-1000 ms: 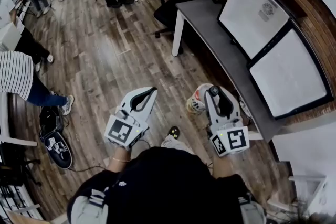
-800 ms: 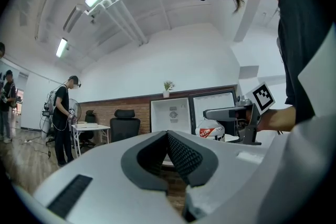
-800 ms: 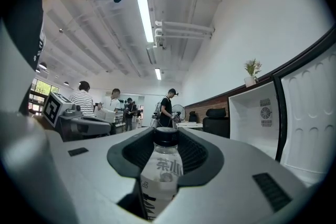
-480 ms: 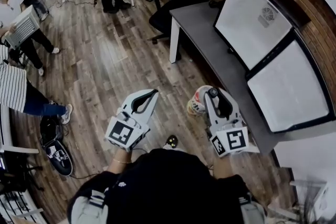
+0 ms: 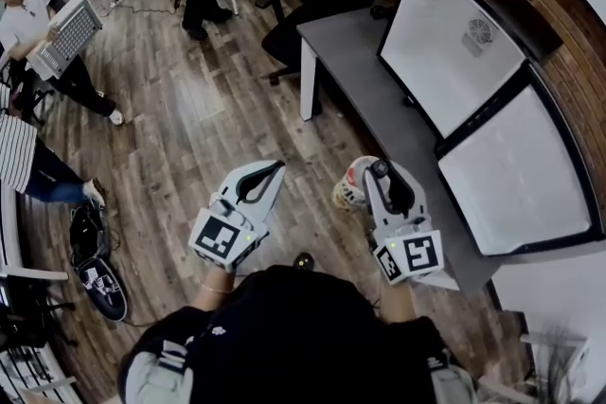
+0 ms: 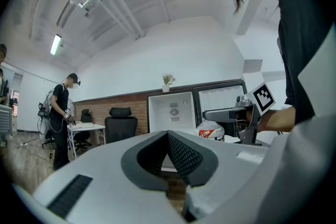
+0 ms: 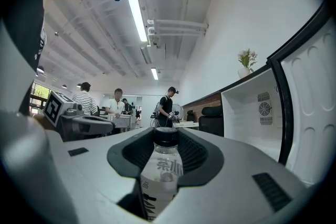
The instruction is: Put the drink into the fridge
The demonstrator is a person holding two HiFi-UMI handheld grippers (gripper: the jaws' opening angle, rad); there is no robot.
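Right gripper view: your right tool is pinching the drink bottle between its pads, with the dark cap out near the tips.
Drink bottle: it has not reached the fridge. It is carried over the wooden floor, near the edge of the grey table that runs along the fridge's front.
Left tool: the jaws are pressed together on nothing. It sits farther from the fridge than your right tool does.
Fridge: both white compartments face you open, with a black frame between them.
Risk, slip: the bottle is smooth and round, and the pads seem to grip only part of its body. A sharp swing toward the fridge could twist it in the pads or let it drop to the floor.
Risk, table: the table lies between you and the fridge. If you carry the bottle low, its base will likely knock the table's edge.
Risk, frame: if you aim at the black divider and not at a compartment, the cap hits first and levers the bottle loose.
Risk, left tool: it has no job at the fridge. If it trails alongside, it may bump the table, so keep it back.
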